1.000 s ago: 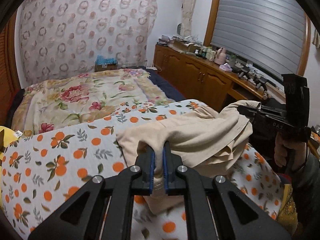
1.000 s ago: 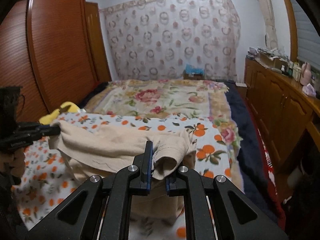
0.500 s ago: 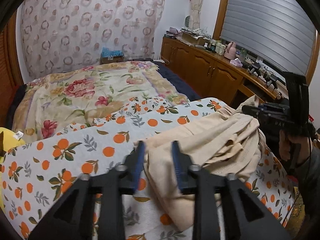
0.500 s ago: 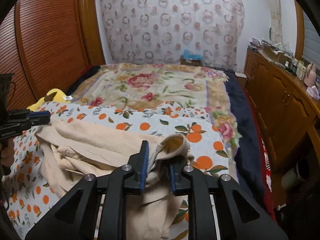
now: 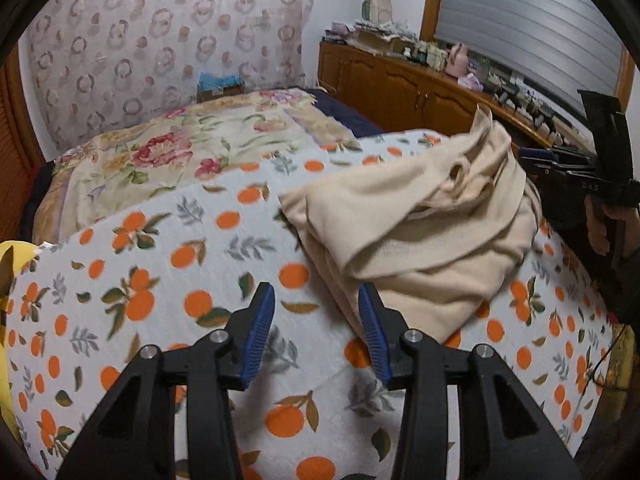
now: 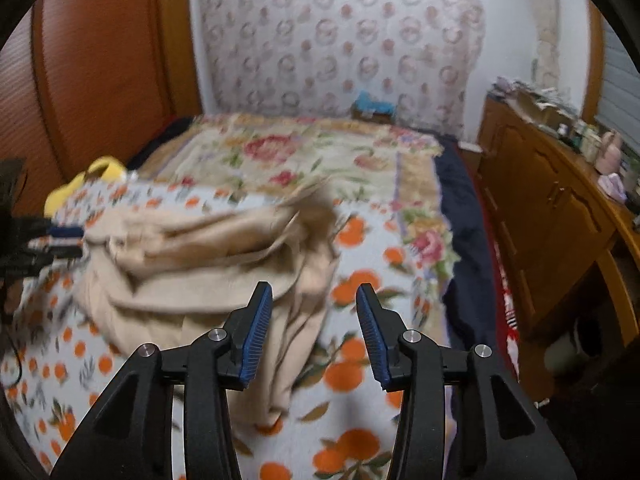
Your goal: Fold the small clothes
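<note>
Both the left gripper [image 5: 316, 330] and right gripper [image 6: 314, 330] are opening with nothing clamped, the crumpled beige knit garment [image 5: 420, 224] lying on the orange-print white blanket [image 5: 160, 280].

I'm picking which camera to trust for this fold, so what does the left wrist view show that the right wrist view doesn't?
Only the left wrist view shows the right gripper from outside, and the window shutter. Only the right wrist view shows the orange wardrobe and the left gripper at its edge. Both show the beige garment in a heap on the orange-print blanket. Each gripper's jaws are opening, pads clear of the cloth.
</note>
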